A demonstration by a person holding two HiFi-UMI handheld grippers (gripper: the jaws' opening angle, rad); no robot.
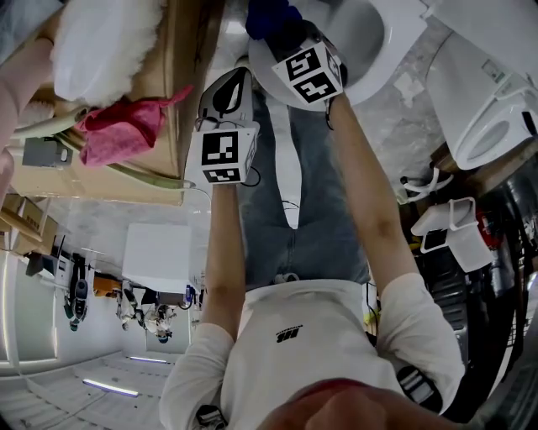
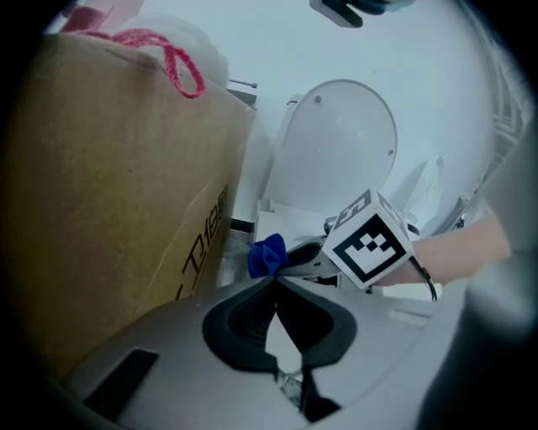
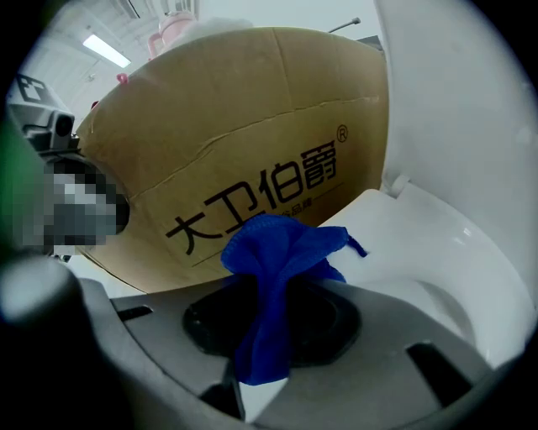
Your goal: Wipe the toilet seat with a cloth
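A white toilet (image 1: 382,38) stands just ahead of me, its lid (image 2: 336,151) raised in the left gripper view. The right gripper (image 1: 282,38) is shut on a bunched blue cloth (image 1: 269,15) and holds it just over the rim. In the right gripper view the cloth (image 3: 282,248) pokes out between that gripper's (image 3: 273,290) jaws, above the white seat (image 3: 437,243). My left gripper (image 1: 238,77) hangs lower and to the left, beside the box, shut with nothing in it. Its tips (image 2: 276,290) meet, and beyond them show the cloth (image 2: 267,256) and the right gripper (image 2: 290,262).
A tall cardboard box (image 1: 181,92) stands close on the toilet's left, with a pink cloth (image 1: 122,130) and a white fluffy bundle (image 1: 101,42) on it. A second white toilet (image 1: 487,109) and a white bin (image 1: 462,231) are to the right.
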